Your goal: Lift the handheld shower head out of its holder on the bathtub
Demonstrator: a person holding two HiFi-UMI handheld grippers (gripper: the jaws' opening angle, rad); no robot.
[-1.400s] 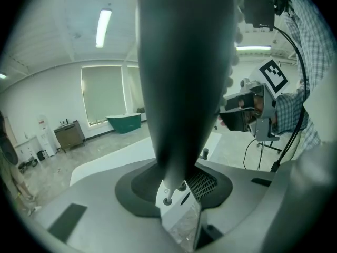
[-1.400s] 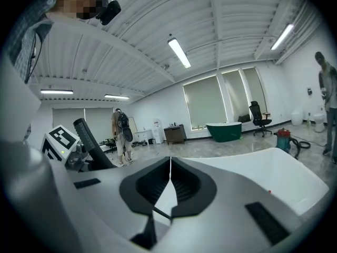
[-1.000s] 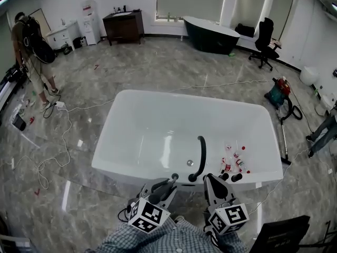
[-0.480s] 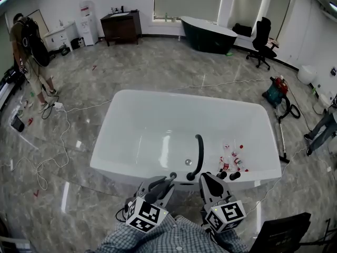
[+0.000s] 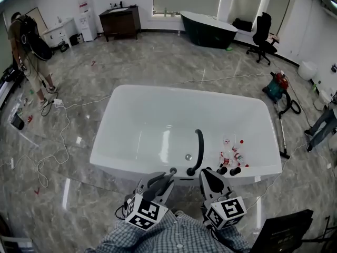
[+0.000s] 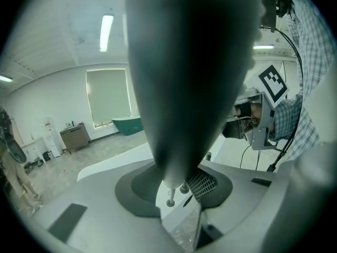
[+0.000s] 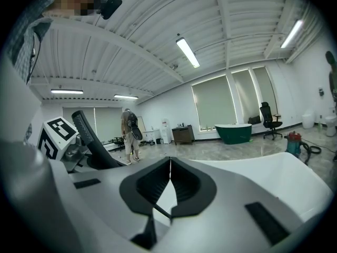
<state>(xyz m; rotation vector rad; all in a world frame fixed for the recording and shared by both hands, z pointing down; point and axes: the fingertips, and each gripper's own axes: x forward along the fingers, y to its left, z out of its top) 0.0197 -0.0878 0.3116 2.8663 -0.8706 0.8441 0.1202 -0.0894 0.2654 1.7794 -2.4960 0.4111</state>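
Note:
The white bathtub (image 5: pixel 105 136) fills the middle of the head view. A black handheld shower head (image 5: pixel 199 151) lies curved over the near rim, its lower end in the holder (image 5: pixel 191 171). My left gripper (image 5: pixel 159 182) hovers just short of the rim, left of the holder, and looks open with its two fingers splayed. Just right of the holder is my right gripper (image 5: pixel 208 177), also short of the rim. In the right gripper view its pads (image 7: pixel 170 181) meet along a thin line with nothing between them. A dark blurred finger covers much of the left gripper view.
Small red-capped bottles (image 5: pixel 231 154) lie inside the tub at the right, near black knobs (image 5: pixel 229 170) on the rim. Cables (image 5: pixel 58 136) trail over the floor at left, where a person (image 5: pixel 26 41) stands. A vacuum (image 5: pixel 276 91) and a dark chair (image 5: pixel 284 231) are at right.
The tub has slid slightly up in the head view. Both grippers stay just short of the near rim, on either side of the holder; neither has touched the shower head.

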